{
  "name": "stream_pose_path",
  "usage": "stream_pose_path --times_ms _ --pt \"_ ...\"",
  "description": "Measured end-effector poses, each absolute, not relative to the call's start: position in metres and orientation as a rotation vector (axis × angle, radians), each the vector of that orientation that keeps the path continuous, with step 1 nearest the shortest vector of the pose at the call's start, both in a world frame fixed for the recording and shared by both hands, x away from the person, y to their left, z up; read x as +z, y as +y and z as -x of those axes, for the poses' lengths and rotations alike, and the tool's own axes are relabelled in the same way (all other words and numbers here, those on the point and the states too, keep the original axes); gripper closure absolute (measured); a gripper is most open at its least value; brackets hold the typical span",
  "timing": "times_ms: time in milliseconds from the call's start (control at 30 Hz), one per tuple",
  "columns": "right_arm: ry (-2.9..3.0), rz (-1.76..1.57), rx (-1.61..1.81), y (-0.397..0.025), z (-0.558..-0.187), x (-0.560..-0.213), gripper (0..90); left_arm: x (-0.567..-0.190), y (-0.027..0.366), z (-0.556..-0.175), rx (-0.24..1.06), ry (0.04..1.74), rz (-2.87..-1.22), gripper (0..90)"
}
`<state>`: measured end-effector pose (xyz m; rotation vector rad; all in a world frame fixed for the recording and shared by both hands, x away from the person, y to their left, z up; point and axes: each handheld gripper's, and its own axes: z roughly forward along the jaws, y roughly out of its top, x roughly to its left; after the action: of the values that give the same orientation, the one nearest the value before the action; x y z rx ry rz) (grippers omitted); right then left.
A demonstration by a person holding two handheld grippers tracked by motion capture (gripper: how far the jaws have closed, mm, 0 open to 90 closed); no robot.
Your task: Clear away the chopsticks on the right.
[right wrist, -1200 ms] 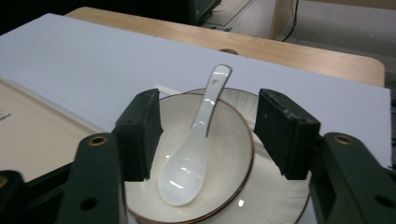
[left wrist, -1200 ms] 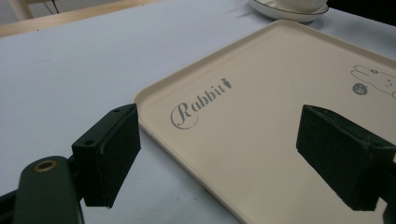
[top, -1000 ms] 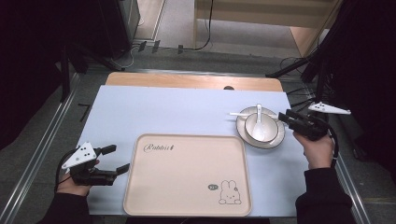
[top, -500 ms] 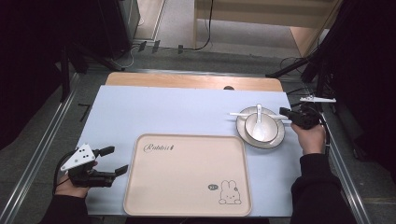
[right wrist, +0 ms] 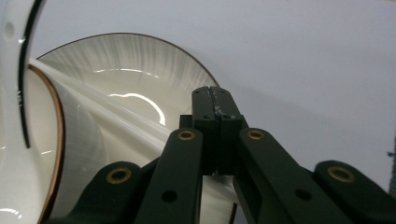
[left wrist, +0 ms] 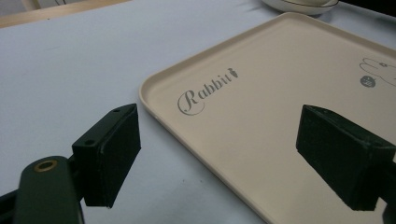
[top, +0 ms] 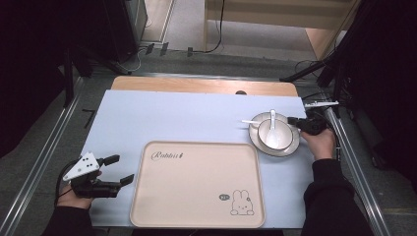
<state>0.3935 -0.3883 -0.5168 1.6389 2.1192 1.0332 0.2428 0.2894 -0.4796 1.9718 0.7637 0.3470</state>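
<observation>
High view, right gripper [top: 293,120] touching plate [top: 290,148] rim, jaws together

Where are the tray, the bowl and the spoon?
tray [top: 196,187], high view, its bare middle.
bowl [top: 274,133], high view, its inner wall.
spoon [top: 272,119], high view, its handle.

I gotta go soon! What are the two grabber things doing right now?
Left gripper: open, holding nothing, by the tray.
Right gripper: shut, beside the plate; whether it pinches the rim cannot be told.
</observation>
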Motion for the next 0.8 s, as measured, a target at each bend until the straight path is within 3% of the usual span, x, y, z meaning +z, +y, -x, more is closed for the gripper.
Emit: stream_pose_path --times_ms 800 --pt "2.167 -1.677 1.11 -0.408 -0.365 -0.511 90.0 -0.479 0.288 -0.243 0.345 0.757 -1.971 14.4"
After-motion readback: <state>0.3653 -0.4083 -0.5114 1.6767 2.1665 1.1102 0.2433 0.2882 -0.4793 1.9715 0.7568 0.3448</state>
